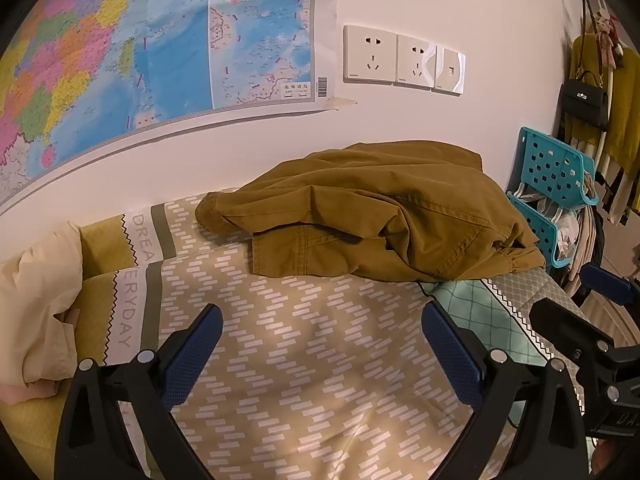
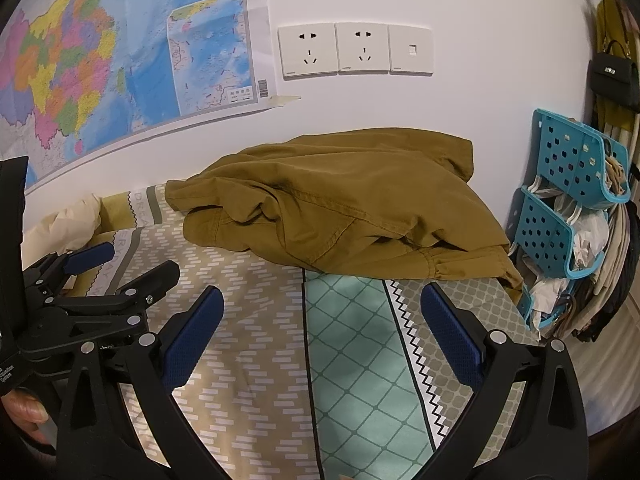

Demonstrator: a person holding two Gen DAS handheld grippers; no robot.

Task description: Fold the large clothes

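A mustard-brown garment [image 1: 372, 212] lies crumpled in a heap on the patterned bedspread [image 1: 304, 360], against the white wall. The same garment [image 2: 340, 204] fills the middle of the right wrist view. My left gripper [image 1: 320, 320] hovers open over the bedspread, well short of the garment, nothing between its blue pads. My right gripper [image 2: 322, 304] is open too, above the bedspread [image 2: 256, 360] in front of the garment's near edge. In the right wrist view the left gripper [image 2: 120, 268] shows at the left with a hand [image 2: 28, 412] under it. The right gripper [image 1: 592, 300] shows at the right edge of the left wrist view.
A cream cloth [image 1: 40, 300] and a yellow pillow [image 1: 104, 240] lie at the bed's left end. A teal plastic rack [image 2: 572, 196] stuffed with bags stands at the bed's right end. Yellow clothes and a black handbag [image 1: 584, 100] hang beyond. A map [image 1: 120, 60] and sockets [image 2: 356, 50] are on the wall.
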